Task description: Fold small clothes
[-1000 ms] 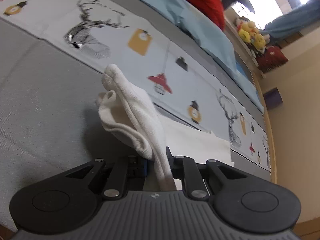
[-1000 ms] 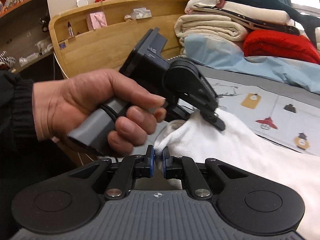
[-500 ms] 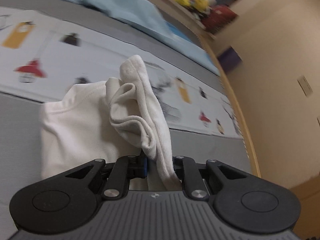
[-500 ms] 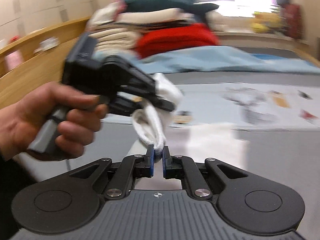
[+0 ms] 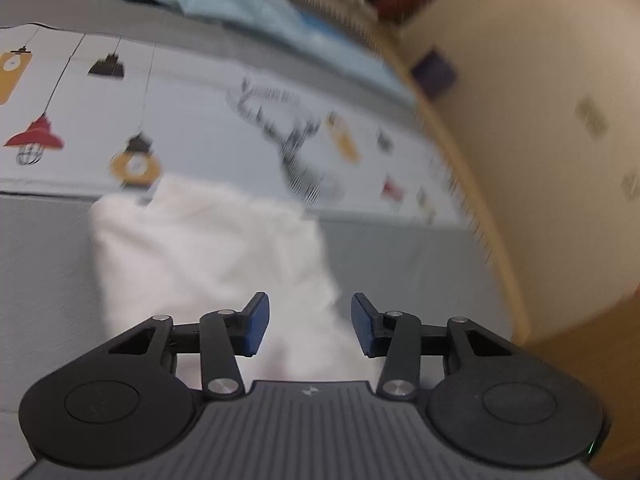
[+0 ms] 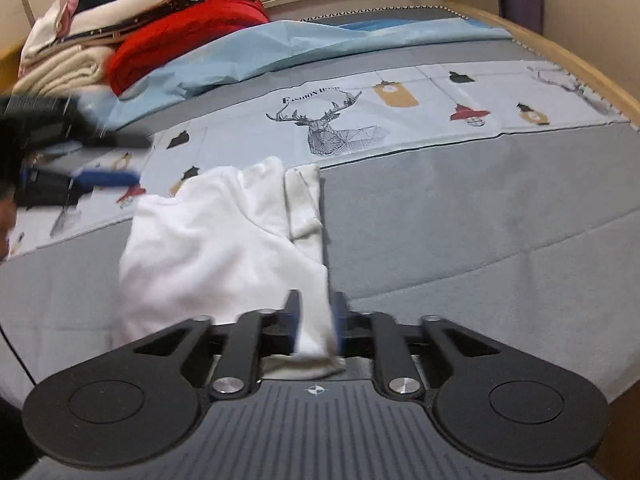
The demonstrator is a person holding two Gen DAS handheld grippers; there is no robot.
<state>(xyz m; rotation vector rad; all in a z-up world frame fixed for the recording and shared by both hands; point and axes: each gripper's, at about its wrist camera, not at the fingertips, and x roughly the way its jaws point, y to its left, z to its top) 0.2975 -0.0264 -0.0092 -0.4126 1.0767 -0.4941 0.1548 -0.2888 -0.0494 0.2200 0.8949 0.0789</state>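
The white garment (image 6: 224, 236) lies spread on the grey bedcover (image 6: 480, 220), its far edge reaching onto the printed strip (image 6: 400, 108) with deer and lamps. The right gripper (image 6: 316, 320) has its jaws a narrow gap apart with the garment's near corner between them; blur hides whether the pads press it. The left gripper (image 5: 308, 324) stands wide open, holding nothing, above the cloth's near edge. Behind lie a light blue sheet (image 6: 304, 48) and stacked bedding (image 6: 120, 36).
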